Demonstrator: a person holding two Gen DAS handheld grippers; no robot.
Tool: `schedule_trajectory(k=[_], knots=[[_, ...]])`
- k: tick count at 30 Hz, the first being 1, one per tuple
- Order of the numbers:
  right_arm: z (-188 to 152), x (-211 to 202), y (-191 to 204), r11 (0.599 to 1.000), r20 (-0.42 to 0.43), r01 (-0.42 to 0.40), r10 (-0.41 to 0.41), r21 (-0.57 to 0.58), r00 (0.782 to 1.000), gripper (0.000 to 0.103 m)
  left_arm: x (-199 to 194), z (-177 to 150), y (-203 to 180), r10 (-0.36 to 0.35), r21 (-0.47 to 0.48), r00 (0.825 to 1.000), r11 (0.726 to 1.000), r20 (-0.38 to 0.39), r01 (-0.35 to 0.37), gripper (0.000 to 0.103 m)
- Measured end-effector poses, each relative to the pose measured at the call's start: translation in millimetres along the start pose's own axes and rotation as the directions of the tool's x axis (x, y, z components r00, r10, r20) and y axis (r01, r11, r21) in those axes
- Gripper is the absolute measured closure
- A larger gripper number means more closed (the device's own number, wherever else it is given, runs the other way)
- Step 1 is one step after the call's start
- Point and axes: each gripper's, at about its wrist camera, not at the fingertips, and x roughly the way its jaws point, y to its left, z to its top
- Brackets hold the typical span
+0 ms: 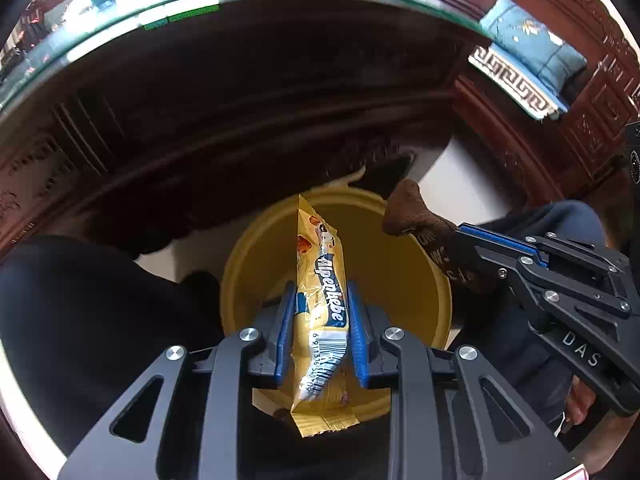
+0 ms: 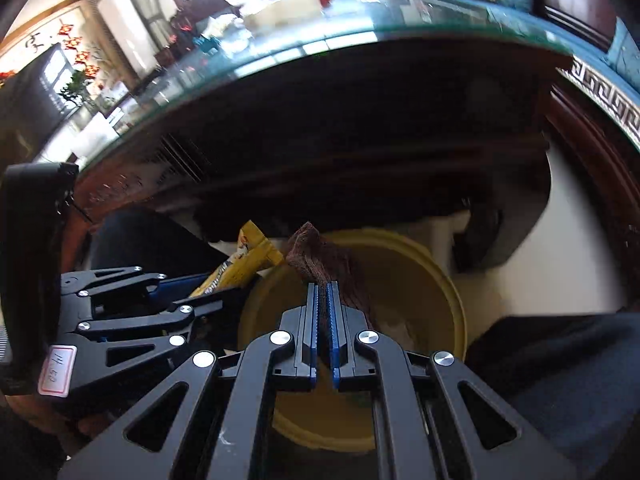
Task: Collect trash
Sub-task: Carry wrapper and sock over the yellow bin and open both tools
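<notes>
The left gripper (image 1: 320,312) clamped a yellow wrapper (image 1: 320,280), the right gripper (image 2: 323,304) a brown wrapper (image 2: 332,264), above the yellow bin (image 1: 436,280); released off-centre, either might catch its rim.

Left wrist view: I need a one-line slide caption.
Left hand-held gripper holds a yellow snack wrapper over the yellow bin; right hand-held gripper brings a brown wrapper.

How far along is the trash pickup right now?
Picked up: the left gripper is shut on a yellow snack wrapper, and the right gripper on a brown wrapper. In hand: both hang over the yellow bin. Left: release them.
</notes>
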Motion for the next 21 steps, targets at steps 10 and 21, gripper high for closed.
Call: schedule_trajectory(k=[10, 21], knots=[[-18, 28, -17, 0.998, -0.088, 0.049, -0.045, 0.042, 0.995, 0.087, 34, -10, -11, -0.006, 0.021, 0.997, 1.000, -0.080, 0.008, 0.078], [-14, 28, -25, 0.995, -0.073, 0.080, -0.076, 0.053, 0.994, 0.069, 52, -10, -20, -0.017, 0.053, 0.991, 0.998, -0.136, 0.024, 0.077]])
